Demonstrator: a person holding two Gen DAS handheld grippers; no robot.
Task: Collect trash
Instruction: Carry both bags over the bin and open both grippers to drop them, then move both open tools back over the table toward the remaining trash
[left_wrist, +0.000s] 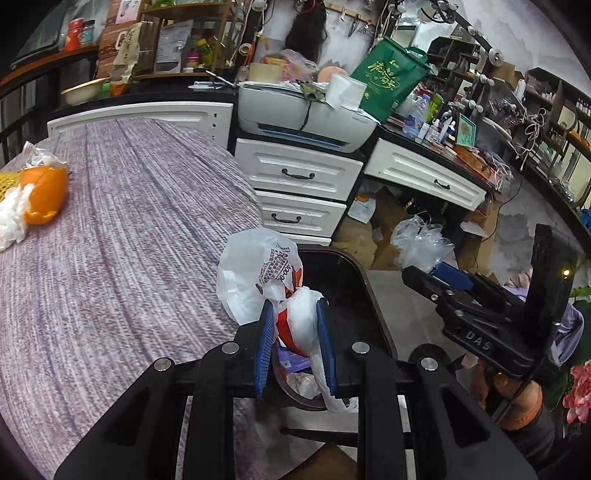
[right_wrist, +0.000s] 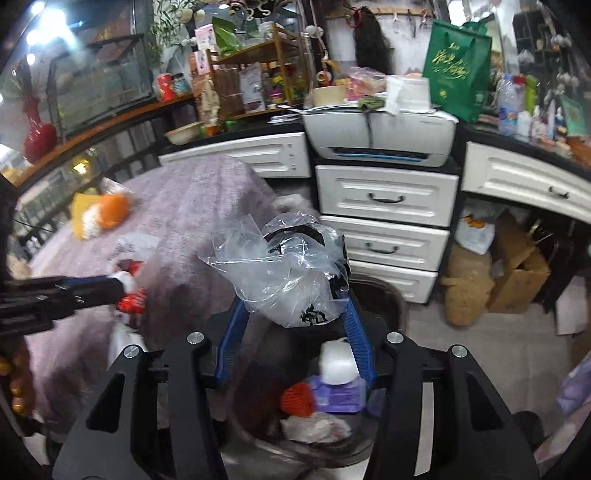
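Over the bin: dark round waste bin (right_wrist: 384, 295) holds a purple carton and red scraps already.
Left hand-held gripper (left_wrist: 295, 332): clamped on a crumpled white printed plastic bag (left_wrist: 255, 273), poised above the bin.
Right hand-held gripper (right_wrist: 295, 321): gripping a clear crinkled plastic bag (right_wrist: 284, 273), also above it.
Left to do: orange peel with white tissue (left_wrist: 40, 195) lies on the purple woven counter (left_wrist: 129, 240), at 10 o'clock.
Progress: roughly midway, I judge.

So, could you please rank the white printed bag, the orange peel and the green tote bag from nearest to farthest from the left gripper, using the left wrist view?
1. White printed bag: clamped in the left gripper.
2. Orange peel: far left on the table.
3. Green tote bag: back on the counter, upper right.
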